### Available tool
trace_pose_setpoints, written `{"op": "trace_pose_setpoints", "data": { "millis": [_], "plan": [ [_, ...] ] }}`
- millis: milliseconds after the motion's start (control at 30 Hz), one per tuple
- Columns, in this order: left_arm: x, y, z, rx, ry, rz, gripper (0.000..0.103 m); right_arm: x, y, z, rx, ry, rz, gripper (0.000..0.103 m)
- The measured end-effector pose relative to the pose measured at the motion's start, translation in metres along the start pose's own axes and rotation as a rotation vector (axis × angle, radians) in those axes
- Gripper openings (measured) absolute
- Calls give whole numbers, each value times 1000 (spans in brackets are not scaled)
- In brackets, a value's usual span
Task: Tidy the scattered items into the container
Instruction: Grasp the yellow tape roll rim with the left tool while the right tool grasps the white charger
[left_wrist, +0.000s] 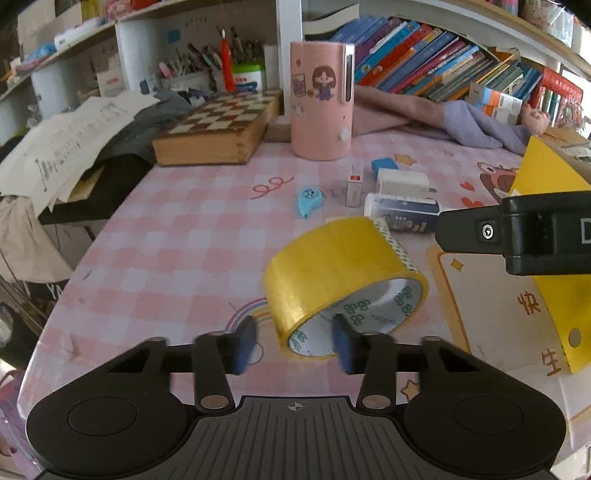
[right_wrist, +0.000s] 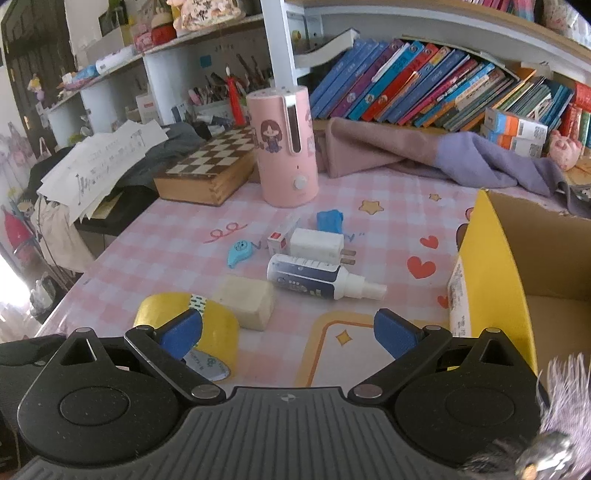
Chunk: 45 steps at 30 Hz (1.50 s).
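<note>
The left gripper (left_wrist: 293, 345) is straddling the near wall of the yellow tape roll (left_wrist: 343, 277), one pad inside the core and one outside, jaws narrowed but seemingly not yet pressing it. The right gripper (right_wrist: 288, 334) is hovering with jaws gaping wide and holding nothing. Beyond, a beige block (right_wrist: 245, 301), spray bottle (right_wrist: 314, 278) and white charger (right_wrist: 317, 242) are lying mid-table. The yellow cardboard box (right_wrist: 491, 269) is standing at the table's (right_wrist: 177, 254) right edge.
</note>
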<state>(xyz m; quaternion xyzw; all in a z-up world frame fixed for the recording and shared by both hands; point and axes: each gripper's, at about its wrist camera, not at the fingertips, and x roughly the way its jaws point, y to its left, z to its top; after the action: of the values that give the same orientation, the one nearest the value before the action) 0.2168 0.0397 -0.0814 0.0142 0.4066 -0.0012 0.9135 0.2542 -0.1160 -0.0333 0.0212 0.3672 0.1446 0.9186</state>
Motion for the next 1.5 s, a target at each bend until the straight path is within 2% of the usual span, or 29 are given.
{"op": "trace_pose_setpoints", "data": {
  "millis": [33, 167, 267, 400, 600, 667, 800, 867, 967, 1167, 1200, 1233, 1267, 1500],
  "plan": [
    [2, 1, 0, 0, 3, -4, 17, 3, 0, 1, -1, 6, 2, 101],
    [-4, 11, 1, -21, -14, -4, 9, 13, 2, 2, 2, 29, 15, 101],
    [-12, 25, 1, -61, -13, 19, 8, 21, 5, 5, 8, 41, 33, 101],
    [-18, 52, -5, -178, 16, 44, 7, 32, 15, 7, 0, 67, 78, 101],
    [-29, 82, -15, -297, 18, 131, 7, 52, 43, 2, -83, 144, 147, 77],
    [-32, 89, -17, -330, 16, 150, 7, 59, 52, 1, -118, 162, 154, 69],
    [-38, 101, -22, -385, 17, 170, 7, 73, 63, -2, -173, 187, 152, 59],
    [-40, 103, -22, -398, 11, 175, 7, 80, 64, -4, -181, 207, 150, 50],
    [-40, 104, -21, -404, 4, 175, 7, 87, 65, -4, -193, 217, 149, 44],
    [-40, 103, -18, -395, -8, 167, 7, 94, 74, -5, -274, 209, 128, 42],
    [-40, 102, -17, -392, -10, 165, 7, 95, 76, -6, -288, 205, 126, 39],
    [-40, 102, -16, -391, -12, 162, 7, 95, 76, -6, -302, 201, 125, 29],
    [-40, 102, -15, -390, -13, 159, 7, 95, 77, -6, -314, 199, 129, 24],
    [-47, 97, -6, -369, -54, 139, 7, 81, 69, 3, -254, 173, 182, 24]
  ]
}}
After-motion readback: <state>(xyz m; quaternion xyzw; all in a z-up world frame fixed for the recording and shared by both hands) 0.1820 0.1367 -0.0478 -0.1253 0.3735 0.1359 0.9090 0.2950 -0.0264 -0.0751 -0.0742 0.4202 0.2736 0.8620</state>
